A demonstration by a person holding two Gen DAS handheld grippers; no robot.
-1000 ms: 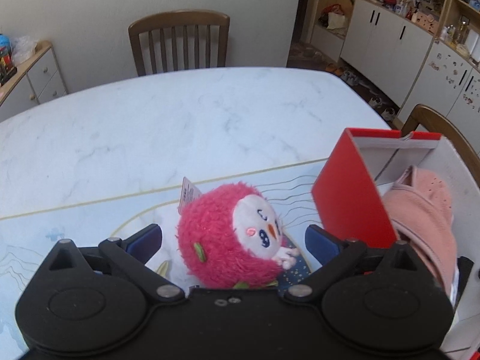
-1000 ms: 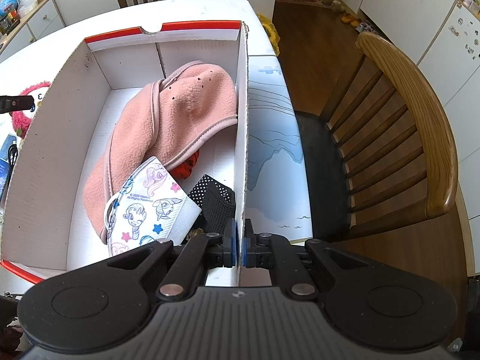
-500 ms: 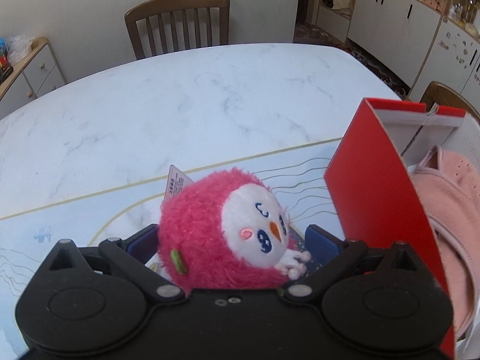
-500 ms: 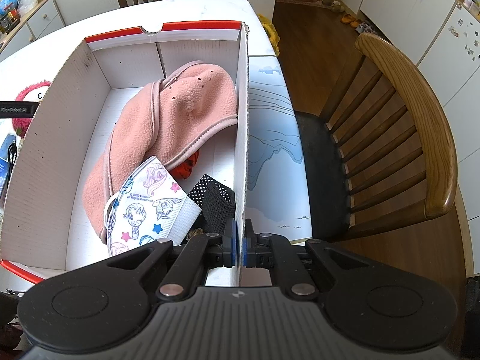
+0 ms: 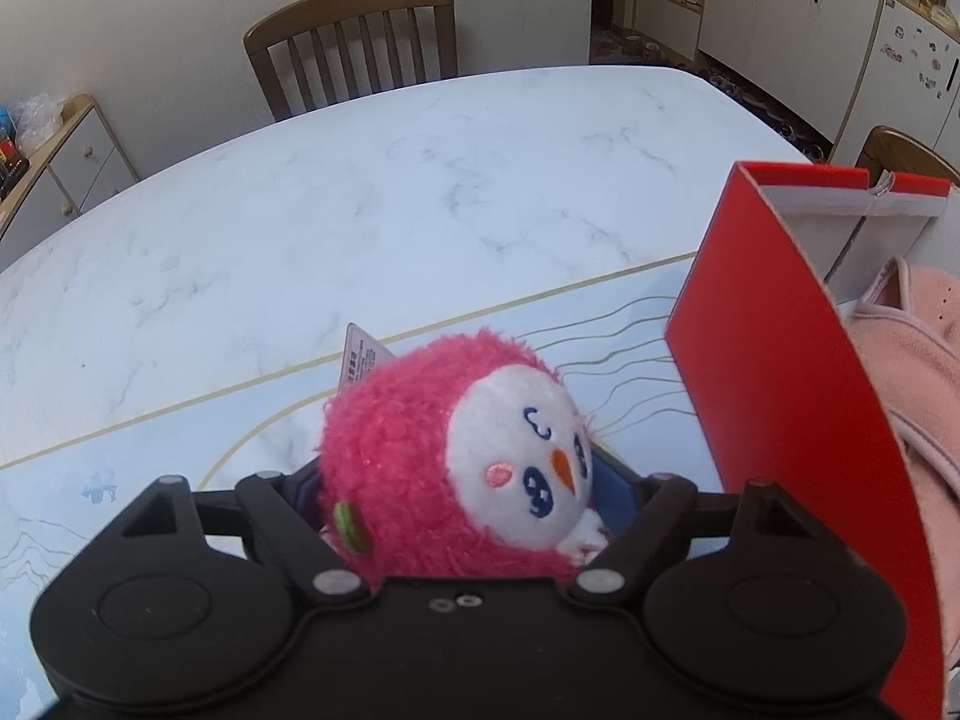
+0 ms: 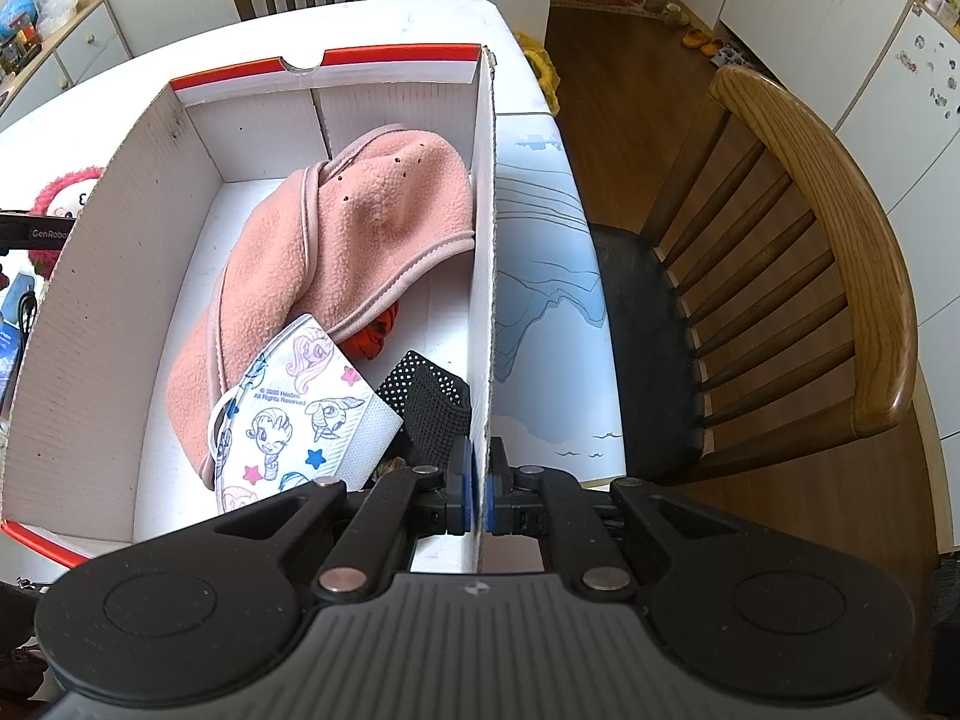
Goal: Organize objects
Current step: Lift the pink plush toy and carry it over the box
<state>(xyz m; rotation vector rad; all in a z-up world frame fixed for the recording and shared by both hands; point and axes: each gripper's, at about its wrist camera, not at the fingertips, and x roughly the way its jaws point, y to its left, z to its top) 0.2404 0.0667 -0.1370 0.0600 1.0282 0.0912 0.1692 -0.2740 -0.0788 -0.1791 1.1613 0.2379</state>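
Note:
My left gripper [image 5: 456,492] is shut on a fluffy pink plush toy [image 5: 420,456] with a white face, held just left of the red box wall [image 5: 780,396]. The toy also shows past the box's left wall in the right wrist view [image 6: 66,192]. My right gripper [image 6: 478,492] is shut on the right wall of the red and white cardboard box [image 6: 483,276]. Inside the box lie a pink fleece hat [image 6: 336,252], a cartoon-print face mask [image 6: 300,408], a black dotted item [image 6: 429,402] and a partly hidden orange thing [image 6: 375,339].
The box stands on a white marble table [image 5: 360,198] with a pale blue mat [image 5: 150,456]. One wooden chair [image 5: 354,42] is at the far side, another [image 6: 798,276] close to the box's right. Cabinets line the room.
My left gripper has closed on the pink plush toy, which was lying between the open fingers before, and has moved closer to the red box. The right gripper has not moved.

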